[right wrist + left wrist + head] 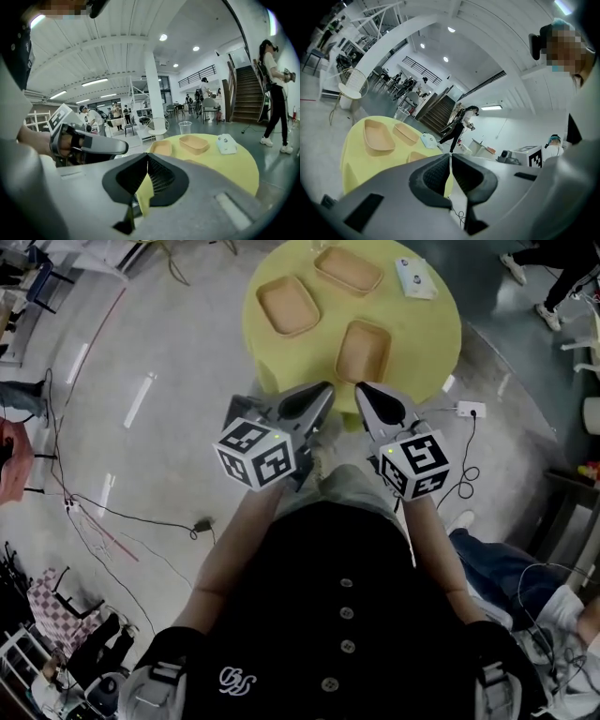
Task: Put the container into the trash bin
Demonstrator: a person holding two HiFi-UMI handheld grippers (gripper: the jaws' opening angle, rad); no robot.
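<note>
We hold both claws side by side in front of us, tips aimed at a round yellow bench (427,334). The left claw (326,390) is clenched on nothing, its pads meeting with only a hairline slit between them. The right claw (362,392) is clenched as well, pads pressed together and empty. The two tips sit near each other without touching. Three shallow tan containers lie on the bench ahead of the claws, none of them touched. The nearest container (364,351) lies just beyond the right claw's tip, a second container (289,306) lies farther ahead and left of the left claw, and a third container (348,270) lies farthest out, past both tips. A white device (415,278) rests on the bench ahead and to the right of the right claw, beside the third container. A clear cup (185,127) stands beyond the containers near the bench's far rim. A white power strip (469,410) lies on the floor to the right of the right claw, its cable trailing back
</note>
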